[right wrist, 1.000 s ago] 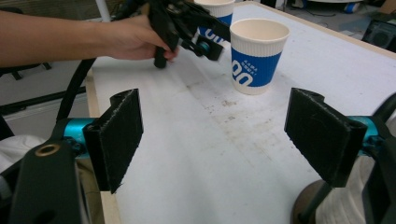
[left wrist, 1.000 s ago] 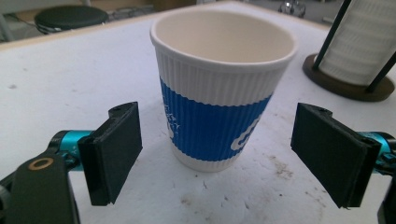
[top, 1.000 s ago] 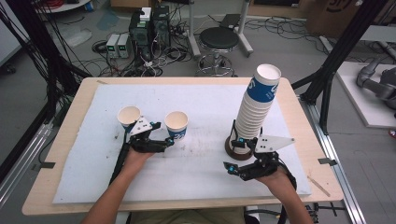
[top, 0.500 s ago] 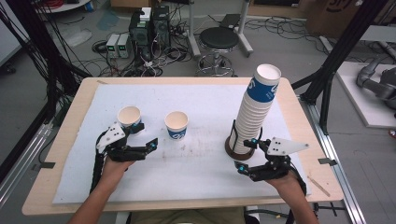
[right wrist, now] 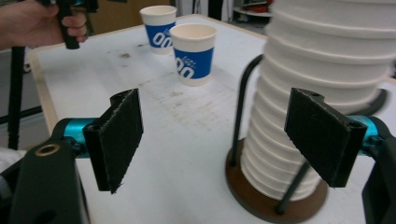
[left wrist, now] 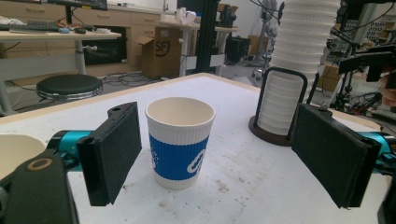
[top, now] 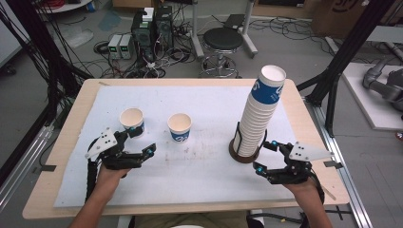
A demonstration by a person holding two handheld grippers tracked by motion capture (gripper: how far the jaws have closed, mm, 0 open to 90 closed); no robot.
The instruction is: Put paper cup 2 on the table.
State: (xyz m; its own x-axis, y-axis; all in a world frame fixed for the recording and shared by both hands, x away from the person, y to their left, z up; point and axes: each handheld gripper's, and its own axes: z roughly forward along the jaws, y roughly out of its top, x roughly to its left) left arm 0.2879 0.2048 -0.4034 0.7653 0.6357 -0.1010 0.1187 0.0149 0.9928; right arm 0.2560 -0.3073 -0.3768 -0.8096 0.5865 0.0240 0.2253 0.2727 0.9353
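Two white paper cups with blue bands stand upright on the white mat: one at the left (top: 131, 119) and one nearer the middle (top: 179, 127). A tall stack of the same cups (top: 260, 114) sits in a dark wire holder (top: 242, 154) at the right. My left gripper (top: 142, 145) is open, just in front of the left cup and apart from both. In the left gripper view the middle cup (left wrist: 180, 140) stands beyond the open jaws (left wrist: 219, 154). My right gripper (top: 263, 156) is open beside the holder's base, and the stack (right wrist: 322, 93) rises just past its right pad.
The mat covers a wooden table (top: 76, 118) with edges close to both hands. Black frame posts, cables, a stool (top: 223, 40) and electronics boxes stand on the floor behind. The person's left hand (right wrist: 37, 21) appears far off in the right gripper view.
My left gripper has pulled back from between the two cups to the left and toward the person. My right gripper has slid to the right, away from the holder's front. The cups stayed put.
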